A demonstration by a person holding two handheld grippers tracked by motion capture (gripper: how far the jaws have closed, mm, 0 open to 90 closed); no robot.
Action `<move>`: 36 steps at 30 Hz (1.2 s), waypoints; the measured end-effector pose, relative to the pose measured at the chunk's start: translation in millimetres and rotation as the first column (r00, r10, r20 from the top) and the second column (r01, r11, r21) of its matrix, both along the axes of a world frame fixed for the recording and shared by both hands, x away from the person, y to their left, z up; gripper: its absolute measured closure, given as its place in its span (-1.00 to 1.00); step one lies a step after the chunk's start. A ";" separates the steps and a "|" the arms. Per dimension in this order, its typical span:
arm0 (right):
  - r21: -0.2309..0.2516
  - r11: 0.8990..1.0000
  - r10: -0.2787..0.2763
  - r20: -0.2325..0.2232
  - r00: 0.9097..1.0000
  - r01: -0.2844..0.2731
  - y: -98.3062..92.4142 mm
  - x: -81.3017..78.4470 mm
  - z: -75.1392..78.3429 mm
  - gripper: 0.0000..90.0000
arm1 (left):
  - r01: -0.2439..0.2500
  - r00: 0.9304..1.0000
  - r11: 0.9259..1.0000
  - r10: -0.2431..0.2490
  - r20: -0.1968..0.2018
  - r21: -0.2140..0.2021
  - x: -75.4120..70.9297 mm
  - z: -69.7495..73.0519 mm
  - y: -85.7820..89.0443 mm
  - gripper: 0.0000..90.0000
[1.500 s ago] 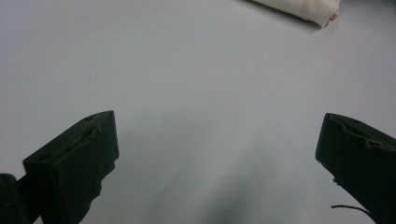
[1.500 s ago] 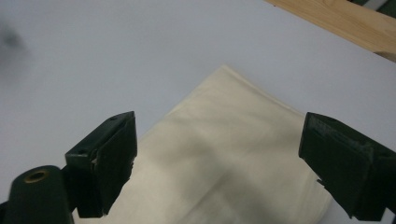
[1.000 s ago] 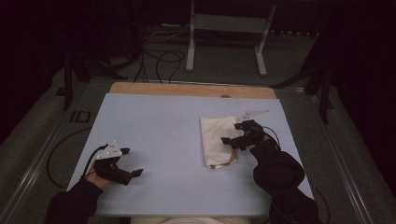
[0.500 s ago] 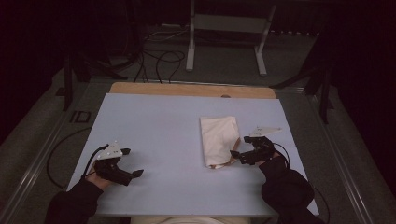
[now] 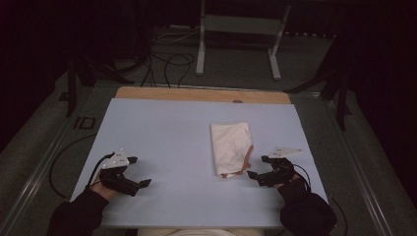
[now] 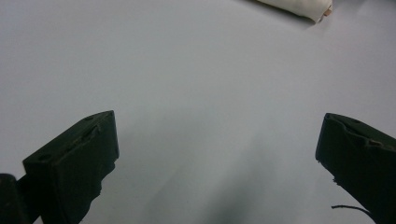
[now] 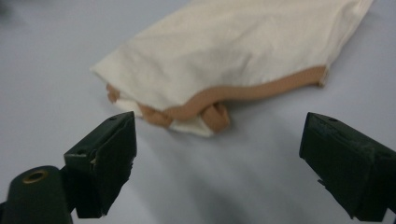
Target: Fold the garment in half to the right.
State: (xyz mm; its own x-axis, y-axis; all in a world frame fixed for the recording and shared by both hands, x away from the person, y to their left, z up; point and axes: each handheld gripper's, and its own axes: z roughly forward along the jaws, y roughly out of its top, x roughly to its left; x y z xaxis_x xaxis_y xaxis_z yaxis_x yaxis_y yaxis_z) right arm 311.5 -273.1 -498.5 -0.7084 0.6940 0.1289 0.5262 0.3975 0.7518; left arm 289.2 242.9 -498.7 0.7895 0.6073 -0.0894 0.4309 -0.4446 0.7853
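A folded cream cloth point(image 5: 230, 147) with an orange-tan hem lies right of the middle of the pale blue table top point(image 5: 167, 142). In the right gripper view the cloth point(image 7: 243, 51) shows its tan edge toward the jaws. My right gripper point(image 5: 257, 167) rests on the table just right of the cloth's near corner, open, nothing between its jaws, as its own view shows point(image 7: 217, 149). My left gripper point(image 5: 140, 172) sits near the front left of the table, open over bare surface point(image 6: 217, 149). A far corner of the cloth point(image 6: 299, 7) appears at the top of the left gripper view.
A bare wooden strip point(image 5: 201, 94) runs along the table's far edge. Beyond it, a metal stand point(image 5: 236, 29) and cables point(image 5: 167, 59) sit on the dark floor. A person's dark sleeves point(image 5: 74, 219) come in from the bottom.
My right gripper has drawn back off the cloth toward the near right and come down beside its near corner. The left gripper has stayed put.
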 end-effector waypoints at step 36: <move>-0.065 0.994 -0.084 0.069 0.994 0.088 -1.3 -16.3 -23.0 -0.75 | 0.015 1.000 1.000 -0.015 0.005 0.007 -2.2 -2.6 -2.8 -0.99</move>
State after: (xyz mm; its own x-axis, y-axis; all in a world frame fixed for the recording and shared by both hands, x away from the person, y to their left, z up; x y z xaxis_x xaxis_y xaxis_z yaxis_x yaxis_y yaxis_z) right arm 295.2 -274.4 -521.6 -0.6512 0.7581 0.0339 0.5105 0.4046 0.7587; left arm 287.0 240.1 -501.3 0.7987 0.5962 -0.0816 0.4205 -0.4559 0.7845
